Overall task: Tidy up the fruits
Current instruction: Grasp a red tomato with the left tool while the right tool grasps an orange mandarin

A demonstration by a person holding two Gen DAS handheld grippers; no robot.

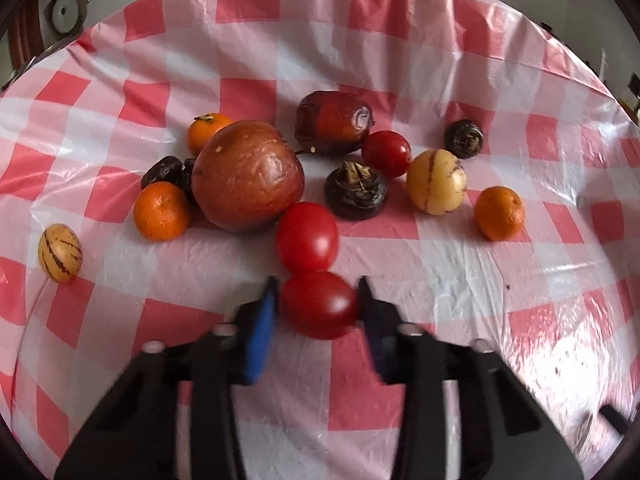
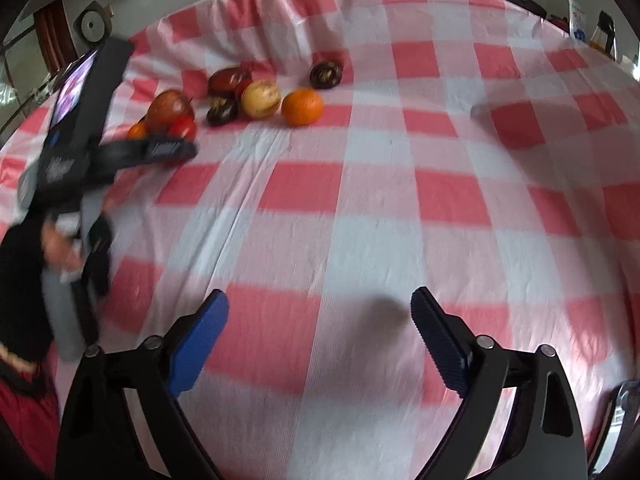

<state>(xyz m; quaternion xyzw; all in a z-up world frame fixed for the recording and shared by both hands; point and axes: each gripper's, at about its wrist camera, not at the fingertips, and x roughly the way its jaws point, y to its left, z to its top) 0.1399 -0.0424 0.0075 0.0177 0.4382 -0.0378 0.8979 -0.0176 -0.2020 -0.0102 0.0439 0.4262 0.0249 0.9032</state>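
Currently the left gripper (image 1: 318,304) clamps a cherry tomato (image 1: 319,305) near the table's (image 1: 460,280) front edge; lift gently, avoid bruising. The right gripper (image 2: 320,336) is released, empty.

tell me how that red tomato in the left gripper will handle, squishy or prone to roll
The tomato looks smooth and glossy between the left gripper pads, so it may slip. Its rounded shape would probably roll on the slick plastic tablecloth. Thin skin likely bruises if squeezed hard.
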